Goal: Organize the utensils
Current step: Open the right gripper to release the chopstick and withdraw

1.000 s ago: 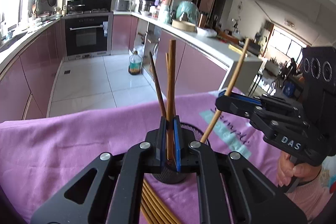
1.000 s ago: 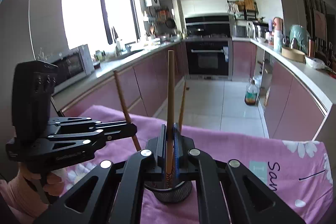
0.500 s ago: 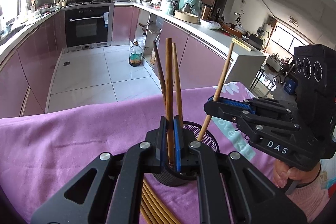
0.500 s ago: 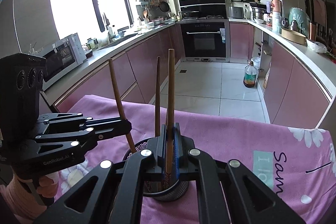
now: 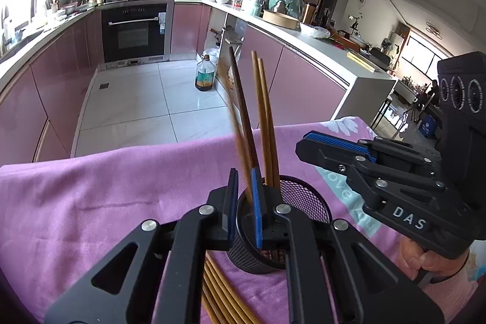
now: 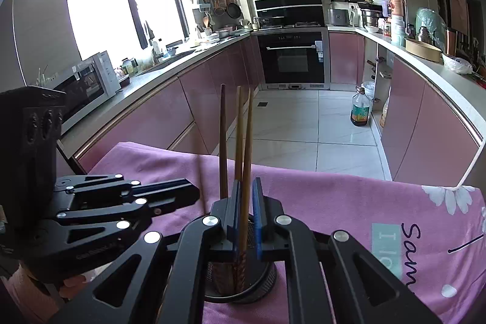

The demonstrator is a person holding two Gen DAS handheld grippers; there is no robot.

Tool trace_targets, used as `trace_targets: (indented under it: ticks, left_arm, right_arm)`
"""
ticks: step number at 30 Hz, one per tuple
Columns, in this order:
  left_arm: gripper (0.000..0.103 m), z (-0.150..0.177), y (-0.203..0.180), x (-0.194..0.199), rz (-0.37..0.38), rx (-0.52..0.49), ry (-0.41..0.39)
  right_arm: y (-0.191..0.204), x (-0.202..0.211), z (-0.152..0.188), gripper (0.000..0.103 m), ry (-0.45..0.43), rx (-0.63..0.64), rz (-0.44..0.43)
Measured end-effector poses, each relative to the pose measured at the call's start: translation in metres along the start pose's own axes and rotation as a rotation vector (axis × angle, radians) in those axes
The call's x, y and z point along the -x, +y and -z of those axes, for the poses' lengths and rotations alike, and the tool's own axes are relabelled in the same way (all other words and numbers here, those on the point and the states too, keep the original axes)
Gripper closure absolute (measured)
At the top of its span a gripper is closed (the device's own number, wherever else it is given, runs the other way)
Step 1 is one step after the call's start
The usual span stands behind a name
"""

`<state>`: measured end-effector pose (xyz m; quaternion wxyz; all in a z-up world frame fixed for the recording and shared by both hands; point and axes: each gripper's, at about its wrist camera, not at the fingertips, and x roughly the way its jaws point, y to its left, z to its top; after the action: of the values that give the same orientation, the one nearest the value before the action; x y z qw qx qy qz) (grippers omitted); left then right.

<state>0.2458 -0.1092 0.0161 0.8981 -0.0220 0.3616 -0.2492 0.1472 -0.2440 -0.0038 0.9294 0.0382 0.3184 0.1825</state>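
Both chopsticks have left the grippers since half a second ago and dropped into the holder (image 5: 282, 220). The left gripper (image 5: 244, 202) now has its jaws parted, a blurred chopstick (image 5: 243, 148) slipping down between them. The right gripper (image 6: 246, 211) stands parted too, with a chopstick (image 6: 244, 172) loose in its gap, already resting in the holder's base. Both hover right over the rim, so the sticks fall straight in and stand upright with the others. More chopsticks (image 5: 223, 293) lie on the purple cloth (image 5: 106, 196) beside the holder, waiting their turn, I'd say.
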Motion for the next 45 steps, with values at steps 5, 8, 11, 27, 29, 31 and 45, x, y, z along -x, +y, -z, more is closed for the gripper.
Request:
trace_targets:
  ticks: [5,8,11,27,29,31,45]
  left_arm:
    - [0.094,0.004,0.007,0.001,0.006,0.017,-0.008]
    - [0.089,0.005,0.009,0.01,-0.02,0.016,-0.053]
    - [0.076,0.018,0.015,0.027,-0.029,0.018,-0.104]
    - [0.061,0.134,0.048,0.065,-0.13,0.018,-0.035]
    - [0.06,0.146,0.052,0.062,-0.137,0.028,-0.009]
    - [0.06,0.157,0.056,0.059,-0.127,0.049,0.018]
    - [0.058,0.185,0.043,0.04,-0.091,0.028,0.123]
  right_arm:
    - [-0.001,0.002,0.002,0.095,-0.004,0.001,-0.004]
    - [-0.001,0.006,0.003,0.093,-0.011,0.002,-0.006]
    - [0.004,0.018,0.007,0.086,-0.042,0.014,-0.029]
    - [0.053,0.016,0.097,0.065,0.128,0.114,-0.182]
    - [0.054,0.004,0.108,0.065,0.172,0.091,-0.186]
    - [0.055,-0.003,0.116,0.065,0.196,0.071,-0.189]
    - [0.068,-0.019,0.14,0.065,0.254,0.069,-0.1]
